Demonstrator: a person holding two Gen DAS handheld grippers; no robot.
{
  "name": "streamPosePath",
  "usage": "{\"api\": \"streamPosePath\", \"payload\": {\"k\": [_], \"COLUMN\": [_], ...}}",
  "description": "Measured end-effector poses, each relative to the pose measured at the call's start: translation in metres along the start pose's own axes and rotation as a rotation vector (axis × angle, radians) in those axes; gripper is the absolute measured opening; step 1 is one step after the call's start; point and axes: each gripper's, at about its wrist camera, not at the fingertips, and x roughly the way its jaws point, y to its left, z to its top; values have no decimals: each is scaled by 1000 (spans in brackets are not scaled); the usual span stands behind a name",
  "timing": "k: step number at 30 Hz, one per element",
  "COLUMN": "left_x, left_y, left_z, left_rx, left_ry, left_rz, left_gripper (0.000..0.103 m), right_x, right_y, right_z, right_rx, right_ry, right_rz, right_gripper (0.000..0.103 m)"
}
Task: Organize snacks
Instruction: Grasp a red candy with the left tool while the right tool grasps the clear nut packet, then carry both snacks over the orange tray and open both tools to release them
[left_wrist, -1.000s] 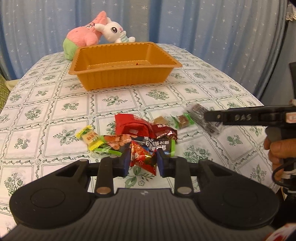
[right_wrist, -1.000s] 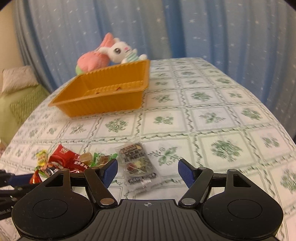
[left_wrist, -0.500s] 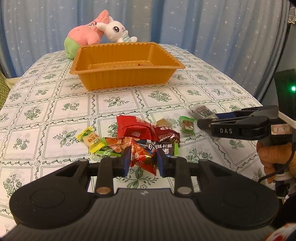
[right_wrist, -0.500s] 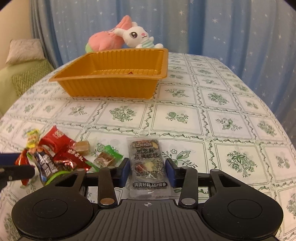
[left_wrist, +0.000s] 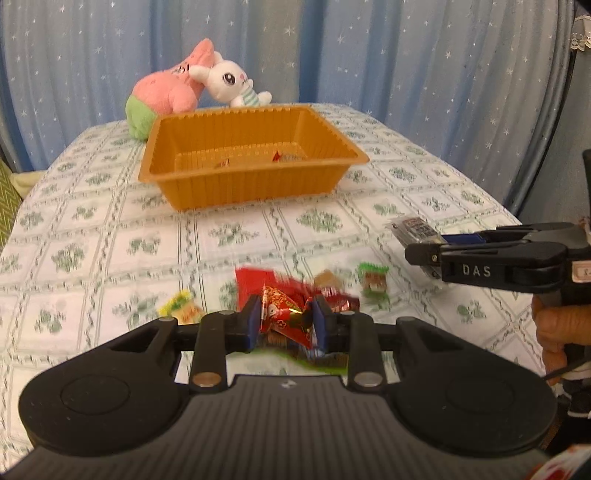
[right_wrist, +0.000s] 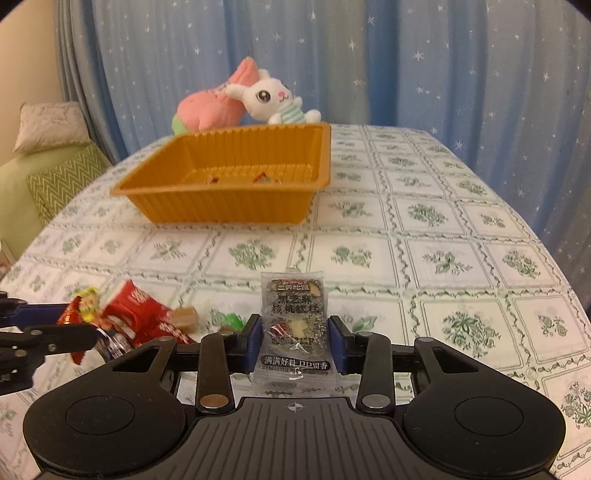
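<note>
My left gripper (left_wrist: 283, 321) is shut on a red foil snack packet (left_wrist: 282, 320) and holds it above the pile of snacks (left_wrist: 295, 291) on the tablecloth. My right gripper (right_wrist: 294, 341) is shut on a clear packet with dark filling (right_wrist: 293, 325), lifted off the table; it also shows in the left wrist view (left_wrist: 415, 229) at the right. The orange tray (left_wrist: 251, 184) stands farther back with two small snacks inside, and shows in the right wrist view (right_wrist: 229, 199) too.
Loose snacks lie on the table: a yellow one (left_wrist: 181, 308), a green one (left_wrist: 373, 280), a big red pack (right_wrist: 136, 308). Two plush toys (left_wrist: 192, 88) sit behind the tray. Blue curtains hang behind the table. A green cushion (right_wrist: 55, 177) is at the left.
Both grippers have lifted with their packets. The right gripper closed on the clear packet one second ago and now holds it off the table. The left has risen with the red packet.
</note>
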Motion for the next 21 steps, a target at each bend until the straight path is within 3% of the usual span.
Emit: {"api": "streamPosePath", "payload": {"k": [21], "left_x": [29], "left_y": [36], "left_z": [87], "left_rx": [12], "left_ry": [-104], "left_rz": [57], "left_gripper": [27], "right_x": [18], "right_y": [17], "right_z": [82], "right_rx": [-10], "right_ry": [-95], "right_rz": [82], "right_gripper": [38]}}
